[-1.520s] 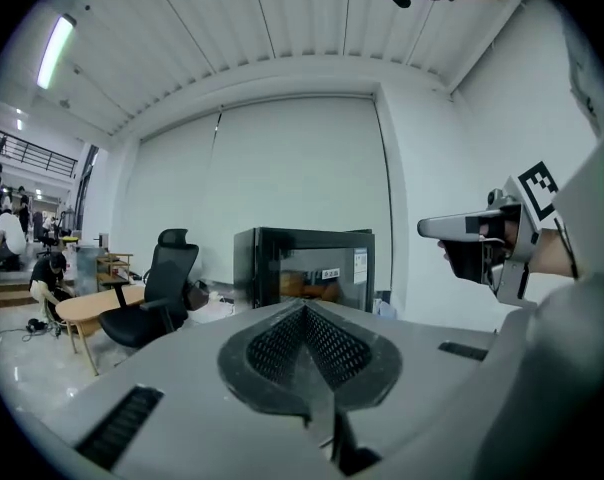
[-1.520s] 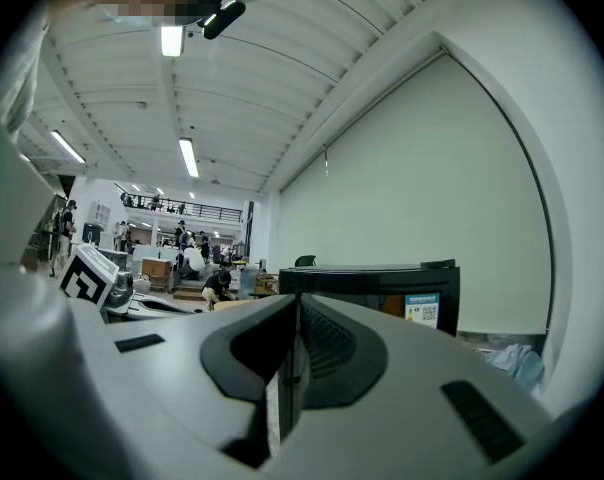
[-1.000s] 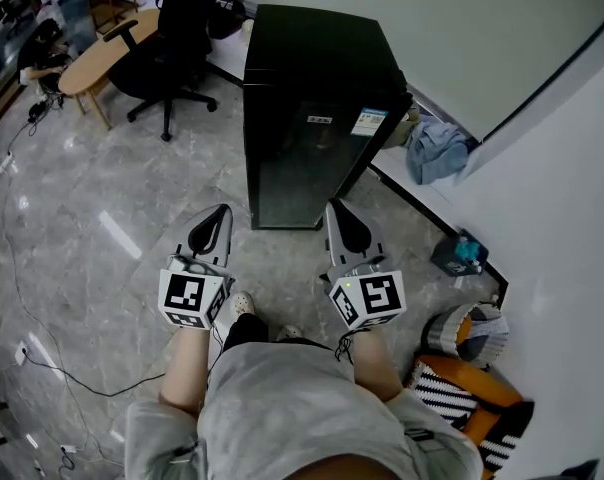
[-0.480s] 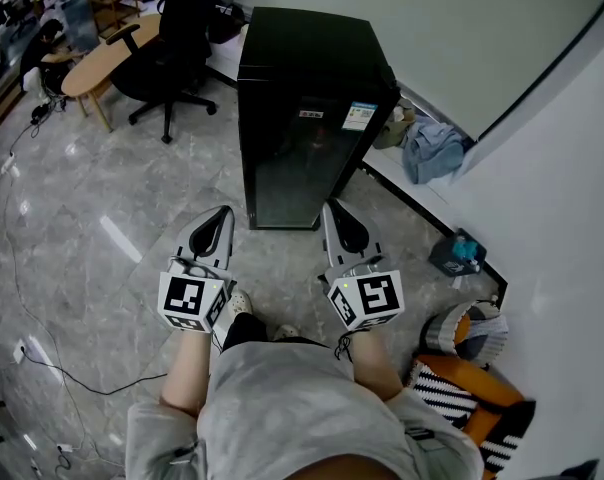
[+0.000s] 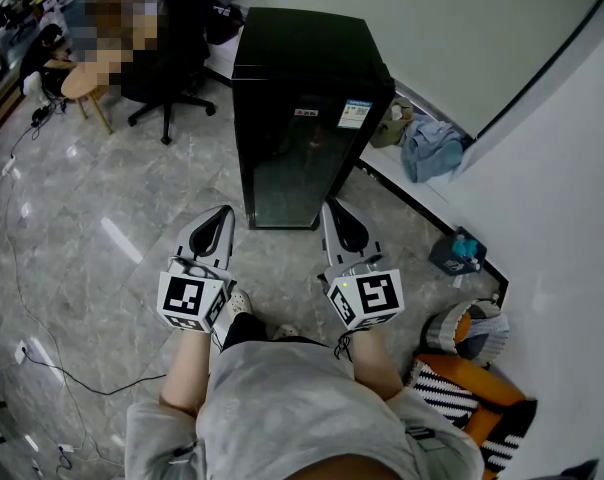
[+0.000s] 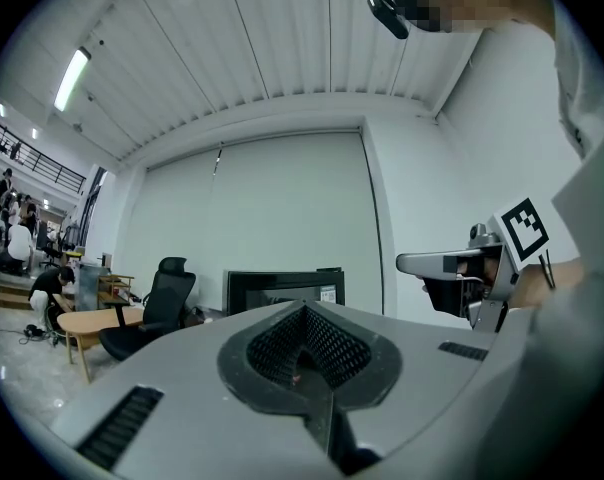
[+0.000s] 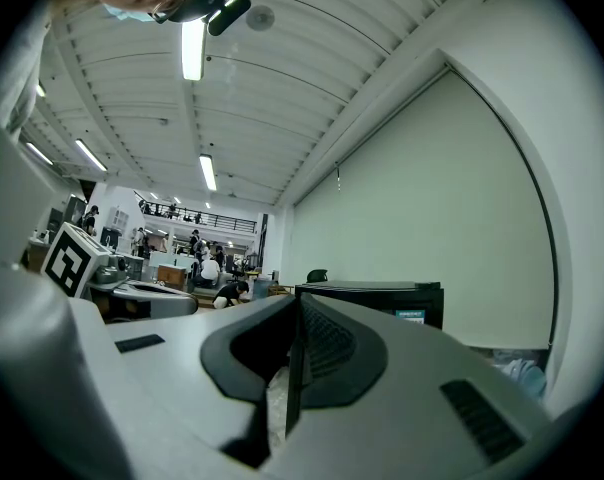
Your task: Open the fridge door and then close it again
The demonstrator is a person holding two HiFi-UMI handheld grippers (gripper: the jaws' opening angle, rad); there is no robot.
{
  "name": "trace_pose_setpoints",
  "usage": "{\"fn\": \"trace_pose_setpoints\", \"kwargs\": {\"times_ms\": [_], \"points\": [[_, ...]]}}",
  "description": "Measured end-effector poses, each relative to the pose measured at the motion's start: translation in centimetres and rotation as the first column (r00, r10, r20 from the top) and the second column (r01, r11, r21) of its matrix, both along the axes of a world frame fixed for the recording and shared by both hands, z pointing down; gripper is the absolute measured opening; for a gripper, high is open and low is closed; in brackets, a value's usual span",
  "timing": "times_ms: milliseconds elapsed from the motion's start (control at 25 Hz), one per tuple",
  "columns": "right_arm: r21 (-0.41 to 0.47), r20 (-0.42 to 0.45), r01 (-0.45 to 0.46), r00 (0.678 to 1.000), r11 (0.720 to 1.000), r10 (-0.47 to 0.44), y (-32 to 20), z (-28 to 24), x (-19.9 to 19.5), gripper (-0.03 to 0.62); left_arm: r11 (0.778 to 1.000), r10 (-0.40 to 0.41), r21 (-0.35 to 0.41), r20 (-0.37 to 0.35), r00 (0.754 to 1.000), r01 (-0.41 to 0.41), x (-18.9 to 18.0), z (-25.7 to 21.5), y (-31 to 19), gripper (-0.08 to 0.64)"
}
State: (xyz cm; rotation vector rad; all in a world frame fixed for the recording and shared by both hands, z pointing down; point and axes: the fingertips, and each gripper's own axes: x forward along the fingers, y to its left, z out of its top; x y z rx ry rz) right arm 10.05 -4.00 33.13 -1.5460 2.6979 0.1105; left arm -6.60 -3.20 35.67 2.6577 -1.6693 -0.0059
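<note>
A black fridge (image 5: pixel 304 98) stands on the floor ahead of me, its dark glass door closed and facing me. My left gripper (image 5: pixel 220 215) and right gripper (image 5: pixel 334 211) point level at it, side by side, both short of the door's lower edge and touching nothing. Both are shut and empty. In the left gripper view the fridge (image 6: pixel 282 290) shows beyond my shut left gripper (image 6: pixel 307 310), with the right gripper (image 6: pixel 452 266) alongside. In the right gripper view the fridge (image 7: pixel 382 300) sits past the closed right gripper (image 7: pixel 296 306).
A white wall runs close along the fridge's right side, with a blue cloth (image 5: pixel 432 148) and a teal box (image 5: pixel 456 252) at its foot. An orange striped basket (image 5: pixel 472 338) sits near my right leg. An office chair (image 5: pixel 177 38) and wooden table (image 5: pixel 82 76) stand back left. A cable (image 5: pixel 42 360) lies on the floor.
The fridge has drifted left and a little nearer in the head view as I edged toward it. Both grippers kept their pose and stayed shut.
</note>
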Motion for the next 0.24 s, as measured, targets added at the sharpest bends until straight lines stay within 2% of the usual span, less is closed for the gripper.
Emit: {"fn": "trace_pose_setpoints", "kwargs": {"times_ms": [240], "points": [[0.004,-0.004,0.007,1.0,1.0,-0.007,-0.51,-0.03,-0.11,0.025,1.0,0.005,-0.007,0.0,1.0,-0.005,0.09,0.23,-0.47,0.014]]}}
